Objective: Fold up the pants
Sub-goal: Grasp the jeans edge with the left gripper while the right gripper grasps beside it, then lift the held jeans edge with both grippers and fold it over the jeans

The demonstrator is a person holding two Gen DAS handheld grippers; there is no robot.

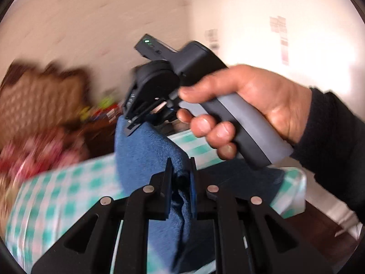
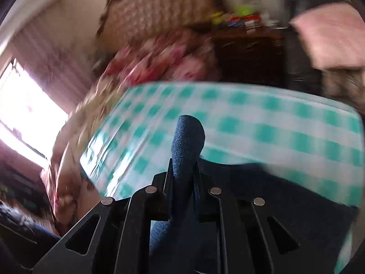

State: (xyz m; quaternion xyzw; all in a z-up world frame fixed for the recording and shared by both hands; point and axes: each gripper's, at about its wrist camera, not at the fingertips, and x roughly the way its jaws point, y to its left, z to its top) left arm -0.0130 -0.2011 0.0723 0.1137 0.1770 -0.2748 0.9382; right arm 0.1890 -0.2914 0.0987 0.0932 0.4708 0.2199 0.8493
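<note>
Blue fleece pants point(image 1: 146, 150) hang lifted above a green-and-white checked bed point(image 1: 68, 196). My left gripper point(image 1: 180, 173) is shut on a bunched fold of the pants. In the left wrist view my right gripper point(image 1: 133, 125), held by a bare hand point(image 1: 251, 105), is shut on the pants' upper edge, higher and further away. In the right wrist view the right gripper point(image 2: 184, 171) pinches a fold of the pants point(image 2: 188, 137) that sticks up between its fingers; more dark fabric trails to the lower right over the bed point(image 2: 262, 123).
A floral blanket point(image 2: 159, 59) and a brown patterned pillow point(image 2: 159, 4) lie at the bed's far end. A dark wooden cabinet point(image 2: 248, 52) with small colourful items stands behind. A bright window point(image 2: 25, 105) is at left. Everything is motion-blurred.
</note>
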